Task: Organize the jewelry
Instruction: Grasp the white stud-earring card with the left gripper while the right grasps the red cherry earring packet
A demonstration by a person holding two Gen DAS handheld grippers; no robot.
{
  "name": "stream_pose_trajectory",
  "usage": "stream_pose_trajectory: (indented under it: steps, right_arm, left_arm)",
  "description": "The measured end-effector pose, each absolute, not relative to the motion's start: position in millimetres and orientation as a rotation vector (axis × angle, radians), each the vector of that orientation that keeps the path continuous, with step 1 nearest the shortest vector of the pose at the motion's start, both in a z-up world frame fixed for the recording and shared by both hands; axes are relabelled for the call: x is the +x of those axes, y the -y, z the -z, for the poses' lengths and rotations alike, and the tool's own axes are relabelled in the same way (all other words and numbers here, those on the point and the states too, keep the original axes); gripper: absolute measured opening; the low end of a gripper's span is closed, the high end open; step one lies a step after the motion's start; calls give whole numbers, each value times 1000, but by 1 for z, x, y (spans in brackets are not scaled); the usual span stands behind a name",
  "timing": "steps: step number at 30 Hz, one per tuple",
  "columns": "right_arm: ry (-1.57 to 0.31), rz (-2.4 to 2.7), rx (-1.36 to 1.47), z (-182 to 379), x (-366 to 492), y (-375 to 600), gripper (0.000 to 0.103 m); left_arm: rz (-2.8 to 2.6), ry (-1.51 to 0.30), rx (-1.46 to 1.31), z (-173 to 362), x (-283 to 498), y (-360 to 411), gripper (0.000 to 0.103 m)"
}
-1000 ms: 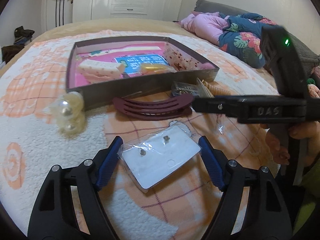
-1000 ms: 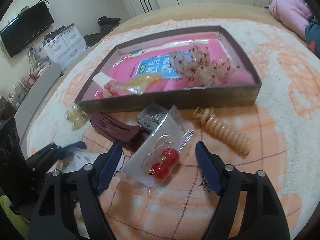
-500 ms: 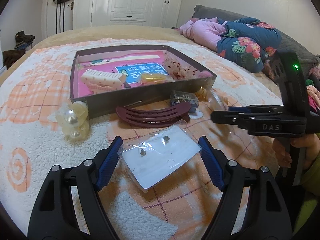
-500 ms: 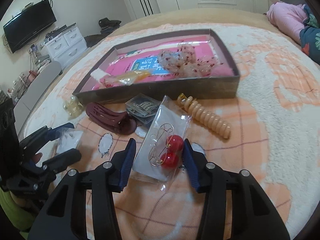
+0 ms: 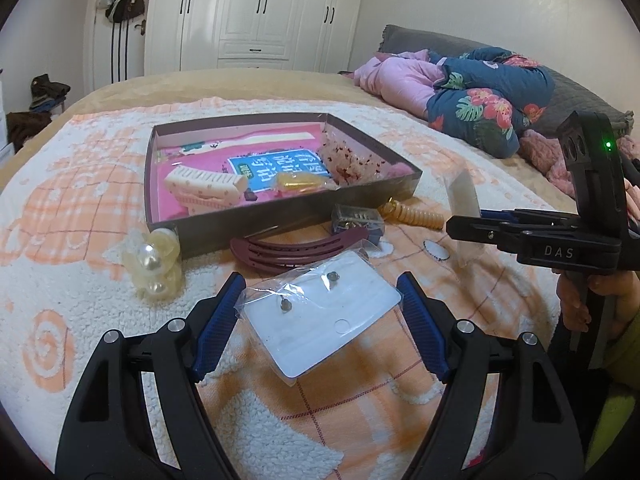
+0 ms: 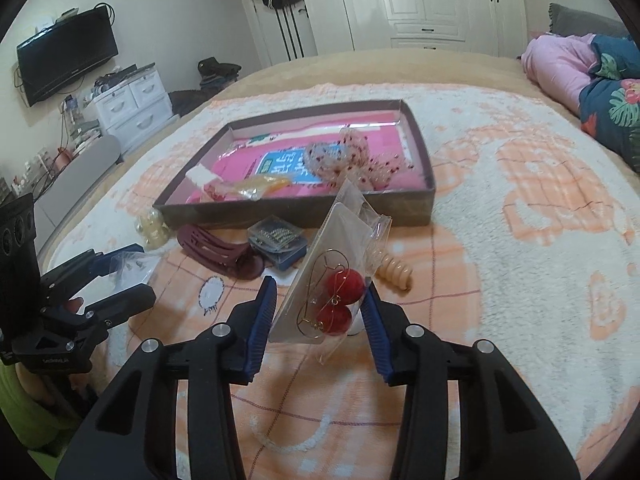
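In the right wrist view, the right gripper (image 6: pixel 318 312) is closing its fingers (image 6: pixel 262 316) on a clear bag of red ball earrings (image 6: pixel 334 294); the bag stands tilted between both blue pads, its top pointing to 12 o'clock, lifted off the bed's blanket (image 6: pixel 520 240). The shallow box (image 6: pixel 424 208) lies beyond at 12 o'clock. In the left wrist view, the left gripper (image 5: pixel 320 320) has its fingers (image 5: pixel 218 320) spread around a flat bag of stud earrings (image 5: pixel 324 320) lying on the blanket, the pads just beside its edges. A maroon hair clip (image 5: pixel 300 246) lies at 12 o'clock.
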State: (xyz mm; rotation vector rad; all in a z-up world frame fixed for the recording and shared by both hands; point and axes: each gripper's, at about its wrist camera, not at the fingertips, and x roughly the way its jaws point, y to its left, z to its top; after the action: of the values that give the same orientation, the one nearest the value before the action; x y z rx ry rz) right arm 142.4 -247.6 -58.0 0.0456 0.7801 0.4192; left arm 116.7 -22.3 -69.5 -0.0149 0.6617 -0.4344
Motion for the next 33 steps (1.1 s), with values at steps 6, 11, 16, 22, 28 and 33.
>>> stream_pose_trajectory:
  steps: [6,11,16,22,28,33]
  right_arm:
    - [-746,-399,41,48,140,256,41]
    - [-709,-382,20,40,138,259,41]
    - [-690,-379,21,34,140,261,41]
    - [-667,-369,10,25,142,261,41]
    - [-643,-356,-11,16,147,259,41]
    - [-622,-354,-30,9,155,255,41]
  left_arm:
    - [442,-645,-19,63,119,24,68]
    - [451,-627,-21,53,123,27,68]
    - [443,-608,-25,42,134,28,68]
    - [440,-576,-30,29,146,29,68]
    - [438,-558,-45,20,159,28,68]
    - [444,-541,-68,12,170,27,68]
